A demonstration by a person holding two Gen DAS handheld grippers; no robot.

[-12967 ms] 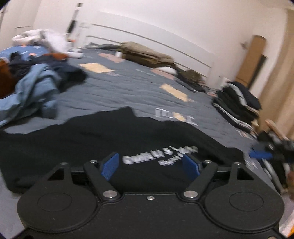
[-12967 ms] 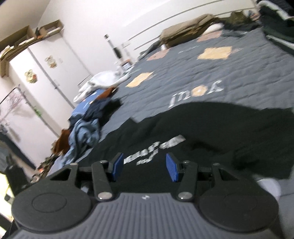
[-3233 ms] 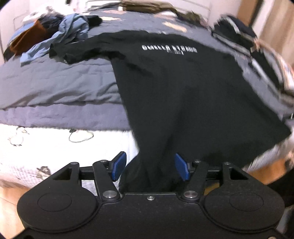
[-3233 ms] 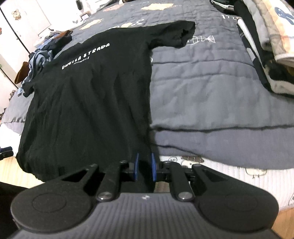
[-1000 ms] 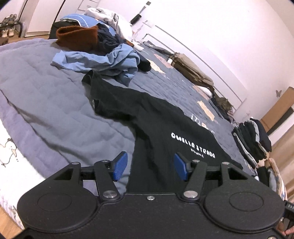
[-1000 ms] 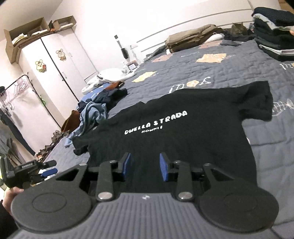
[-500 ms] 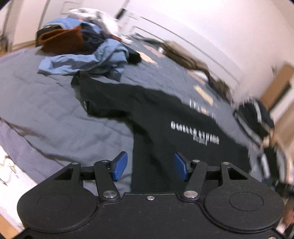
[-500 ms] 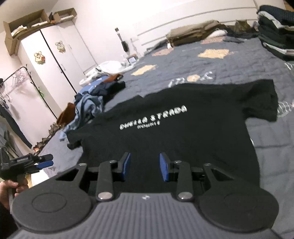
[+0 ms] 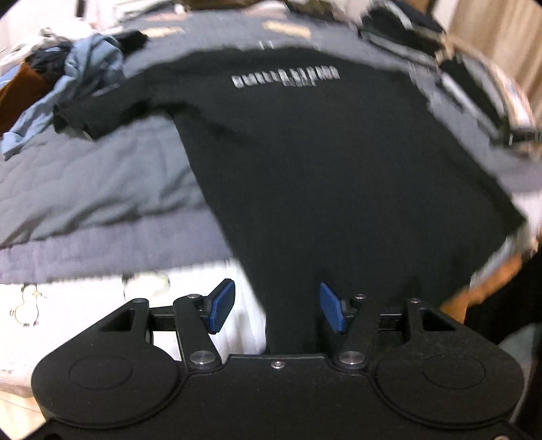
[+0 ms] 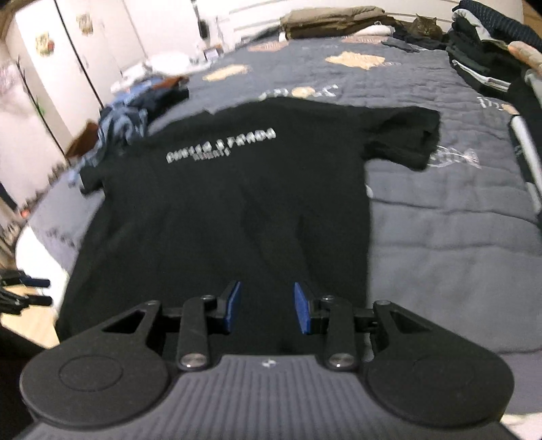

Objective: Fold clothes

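A black T-shirt (image 9: pixel 321 162) with white lettering lies spread face up on the grey quilt, its hem hanging over the bed's near edge. In the right wrist view the same T-shirt (image 10: pixel 237 210) stretches away with both sleeves out. My left gripper (image 9: pixel 276 306) is open at the lower left of the hem, with shirt fabric between its blue pads but no grip on it. My right gripper (image 10: pixel 267 306) is open above the hem near the lower right; nothing is pinched.
A heap of blue and dark clothes (image 9: pixel 78 71) lies left of the shirt. Stacks of folded clothes (image 10: pixel 487 57) line the bed's right side, and a cat (image 10: pixel 426 25) sits at the back. The white mattress side (image 9: pixel 101 294) shows below the quilt. Wardrobe doors (image 10: pixel 50 67) stand at the left.
Both grippers have dropped back toward the shirt's hem at the bed's edge, tilting downward. The left view now shows the mattress side. Both stay open.
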